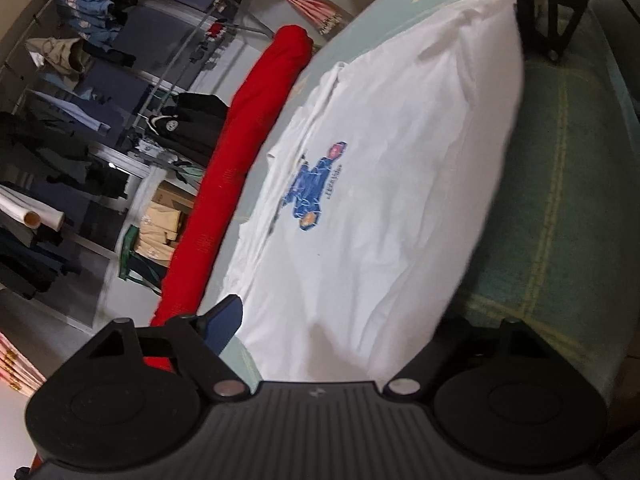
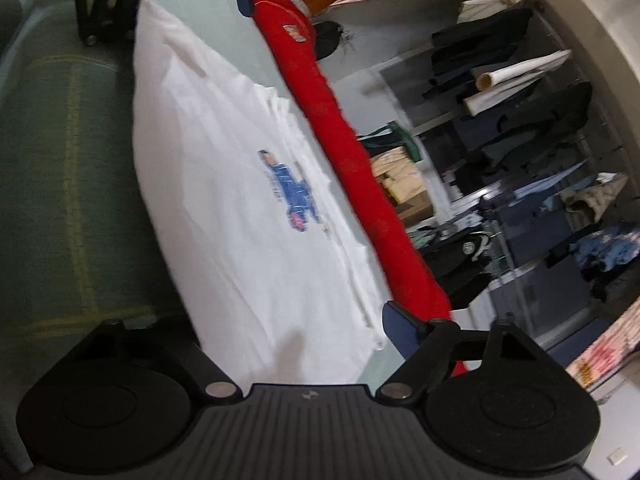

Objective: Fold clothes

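Observation:
A folded white T-shirt [image 1: 392,184] with a blue print lies on a pale green sheet [image 1: 280,128], and both grippers face each other across it. My left gripper [image 1: 336,324] straddles one end. Its blue pad [image 1: 222,322] stands just off the shirt's edge, and its other finger is hidden behind the cloth. In the right wrist view the same shirt [image 2: 240,208] runs between the jaws of my right gripper [image 2: 288,332]. That gripper's blue pad [image 2: 400,328] sits beside the shirt's corner, and its other finger is hidden. Neither pad visibly presses on the cloth.
A long red rolled cloth [image 1: 240,152] lies along the sheet's edge beside the shirt. A dark green plaid blanket [image 1: 560,200] borders the shirt's other side. Beyond the red roll, shelves [image 2: 520,160] hold clothes, a cardboard box and paper rolls.

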